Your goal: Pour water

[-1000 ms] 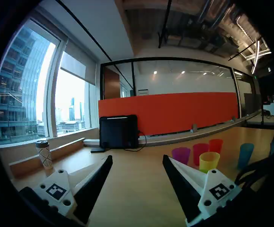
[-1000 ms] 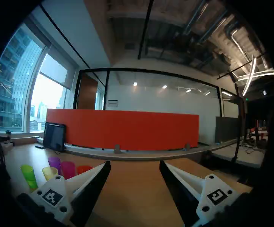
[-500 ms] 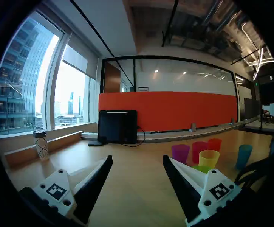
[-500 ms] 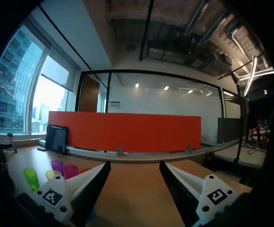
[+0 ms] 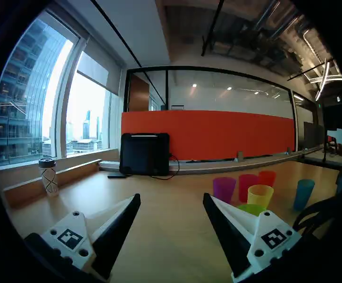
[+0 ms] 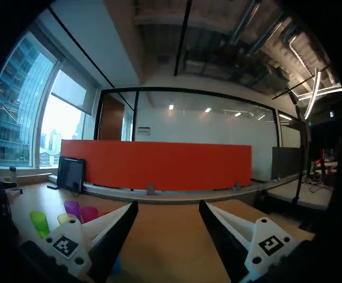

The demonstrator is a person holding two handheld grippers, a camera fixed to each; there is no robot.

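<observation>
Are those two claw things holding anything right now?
No, nothing is held. The left gripper and the right gripper both stand open, gripping nothing.

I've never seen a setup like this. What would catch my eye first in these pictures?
The long orange partition across the back of the room stands out most. Next comes the huddle of bright cups on the wooden table, right of centre in the left gripper view. In the foreground, the left gripper and the right gripper each spread two pointed fingers, open and holding nothing.
</observation>
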